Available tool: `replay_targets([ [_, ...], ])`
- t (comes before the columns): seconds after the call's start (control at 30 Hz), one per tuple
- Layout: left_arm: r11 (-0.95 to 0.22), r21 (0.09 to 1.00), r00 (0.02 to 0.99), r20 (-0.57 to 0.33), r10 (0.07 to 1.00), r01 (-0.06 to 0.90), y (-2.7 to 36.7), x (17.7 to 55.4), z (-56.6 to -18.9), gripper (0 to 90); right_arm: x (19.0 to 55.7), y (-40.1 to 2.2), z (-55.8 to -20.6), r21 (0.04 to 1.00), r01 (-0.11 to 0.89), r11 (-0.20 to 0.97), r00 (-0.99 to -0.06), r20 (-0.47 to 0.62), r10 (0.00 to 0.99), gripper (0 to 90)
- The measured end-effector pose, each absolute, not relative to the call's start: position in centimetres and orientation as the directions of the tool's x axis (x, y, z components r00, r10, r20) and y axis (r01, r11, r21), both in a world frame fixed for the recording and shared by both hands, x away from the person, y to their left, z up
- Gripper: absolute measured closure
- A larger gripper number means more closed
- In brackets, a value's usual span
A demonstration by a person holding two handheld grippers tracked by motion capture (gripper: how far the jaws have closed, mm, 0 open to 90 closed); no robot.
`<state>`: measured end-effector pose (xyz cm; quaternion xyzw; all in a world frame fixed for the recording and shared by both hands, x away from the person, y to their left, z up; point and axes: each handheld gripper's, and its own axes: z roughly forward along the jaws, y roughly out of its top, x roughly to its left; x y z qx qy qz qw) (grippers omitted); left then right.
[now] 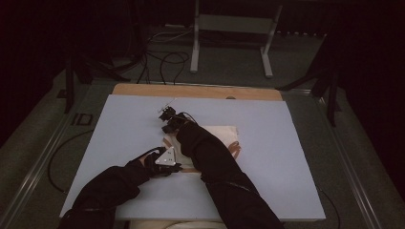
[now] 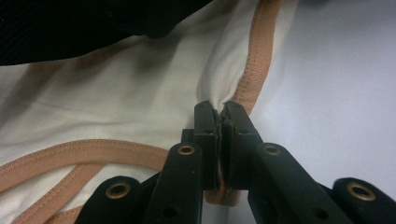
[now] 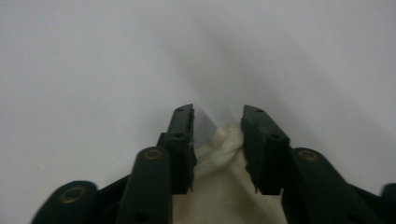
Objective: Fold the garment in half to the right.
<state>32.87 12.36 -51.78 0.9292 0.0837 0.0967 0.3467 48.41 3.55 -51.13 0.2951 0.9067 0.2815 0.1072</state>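
A cream garment [image 1: 217, 133] with tan trim lies flat on the pale blue table sheet [image 1: 277, 157]. My left gripper [image 1: 173, 167] sits at the garment's near left edge. In the left gripper view its jaws [image 2: 220, 109] are shut on a pinched fold of the cream cloth [image 2: 116, 102] beside the tan trim [image 2: 261, 46]. My right gripper [image 1: 167, 120] reaches over the garment's far left corner. In the right gripper view its jaws [image 3: 217, 116] stand apart with a bunched corner of the cloth [image 3: 224, 186] between them, touching one jaw only.
The right forearm in a black sleeve [image 1: 215, 162] lies across the garment. A wooden board edge [image 1: 191, 90] shows at the table's far side. Beyond it, a metal stand [image 1: 229, 24] and loose cables [image 1: 162, 59] lie on the floor.
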Motion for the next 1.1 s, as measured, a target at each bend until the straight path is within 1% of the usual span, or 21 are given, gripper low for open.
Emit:
replay_targets([
  [0.1, -0.749, 0.656, 0.968, 0.123, 0.221, 0.088, 12.4, 32.9, -51.7, 86.8, 48.3, 3.6, -51.1, 0.573, 0.471, 0.671, -0.808, -0.024, 0.588, 75.7],
  [0.2, -0.747, 0.658, 0.968, 0.111, 0.226, 0.099, 12.3, 33.0, -51.7, 87.0, 48.5, 3.3, -51.1, 0.574, 0.471, 0.67, -0.808, -0.025, 0.589, 85.5],
  [0.27, -0.748, 0.656, 0.968, 0.114, 0.225, 0.097, 12.3, 33.0, -51.7, 87.1, 48.6, 3.1, -51.1, 0.577, 0.482, 0.659, -0.803, -0.009, 0.596, 88.4],
  [0.37, -0.748, 0.656, 0.968, 0.108, 0.225, 0.101, 12.3, 33.0, -51.7, 87.3, 48.7, 2.9, -51.0, 0.574, 0.497, 0.651, -0.801, 0.014, 0.599, 89.0],
  [0.43, -0.751, 0.652, 0.97, 0.103, 0.222, 0.103, 12.2, 33.1, -51.6, 87.4, 48.8, 2.5, -50.7, 0.582, 0.527, 0.619, -0.783, 0.049, 0.62, 89.2],
  [0.57, -0.759, 0.644, 0.97, 0.109, 0.215, 0.096, 12.1, 33.2, -51.4, 87.5, 48.7, 2.2, -49.9, 0.585, 0.549, 0.597, -0.768, 0.072, 0.636, 89.3],
  [0.77, -0.764, 0.64, 0.973, 0.109, 0.202, 0.087, 12.0, 33.3, -51.0, 87.6, 48.3, 1.9, -49.3, 0.603, 0.514, 0.61, -0.79, 0.056, 0.611, 89.3],
  [0.97, -0.769, 0.635, 0.974, 0.118, 0.194, 0.076, 11.8, 33.3, -50.5, 87.6, 48.0, 1.2, -48.8, 0.636, 0.497, 0.59, -0.799, 0.071, 0.597, 89.3],
  [1.1, -0.771, 0.632, 0.975, 0.118, 0.191, 0.074, 11.7, 33.2, -50.2, 87.6, 47.8, 0.8, -48.3, 0.647, 0.481, 0.591, -0.805, 0.059, 0.59, 89.2],
])
